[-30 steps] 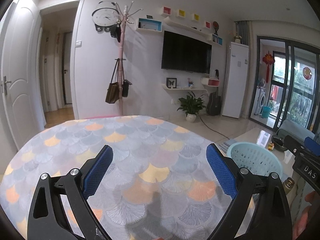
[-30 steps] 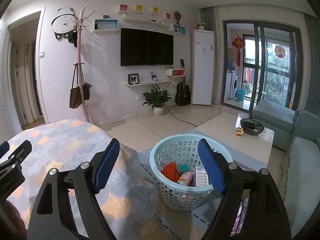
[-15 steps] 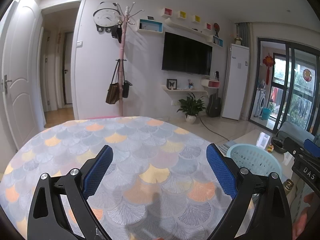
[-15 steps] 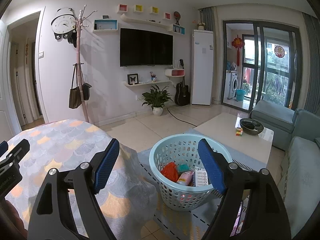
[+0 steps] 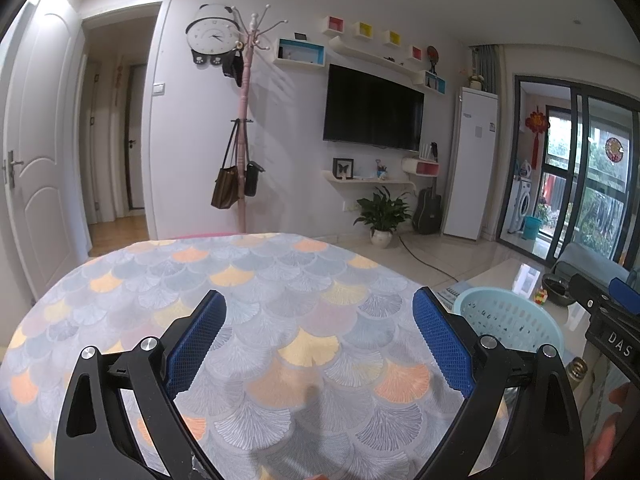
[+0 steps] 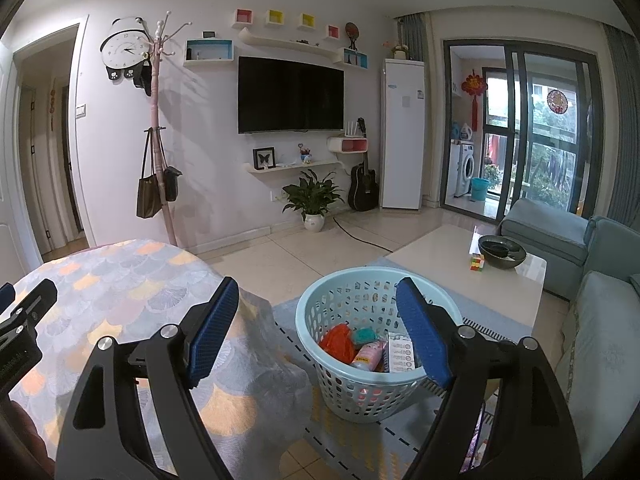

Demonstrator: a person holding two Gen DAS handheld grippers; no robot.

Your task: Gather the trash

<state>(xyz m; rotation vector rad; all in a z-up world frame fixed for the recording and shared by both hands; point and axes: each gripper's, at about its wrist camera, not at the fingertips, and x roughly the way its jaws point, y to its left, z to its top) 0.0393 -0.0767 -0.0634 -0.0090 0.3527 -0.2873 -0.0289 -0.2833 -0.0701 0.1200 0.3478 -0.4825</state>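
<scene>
- Almost nothing has changed over the last second; both grippers keep their place and aim, tilted a little downward over the same scene; so EARLIER frames and the present ones match nearly exactly
- The left gripper (image 5: 318, 322) hangs over the counter (image 5: 280, 280), its jaws standing wide apart with only the patterned cloth showing between them; it has hold of nothing
- The right gripper (image 6: 316, 312) sits at the counter's right edge, looking past it to the floor; its jaws are likewise spread wide and empty, unchanged in width
- The basket (image 6: 320, 308) stands on the rug just right of the counter, near the low white table (image 6: 440, 248); it shows in the left view too, at far right (image 5: 516, 320)
- The trash (image 6: 362, 346) lies inside the basket: an orange wrapper, a teal scrap, a pink bottle and a printed sheet, heaped together at the bottom
- No loose item shows on the cloth in either view; the counter's nearest strip is hidden behind the grippers, so that part I cannot tell
- My reading: the stillness, with empty jaws and a filled basket, suggests the collecting is done or nearly so; if anything remains it lies outside these views, perhaps on the low table, where a cube (image 6: 477, 261) and a dark bowl (image 6: 502, 251) sit; whether those count as trash is unclear
</scene>
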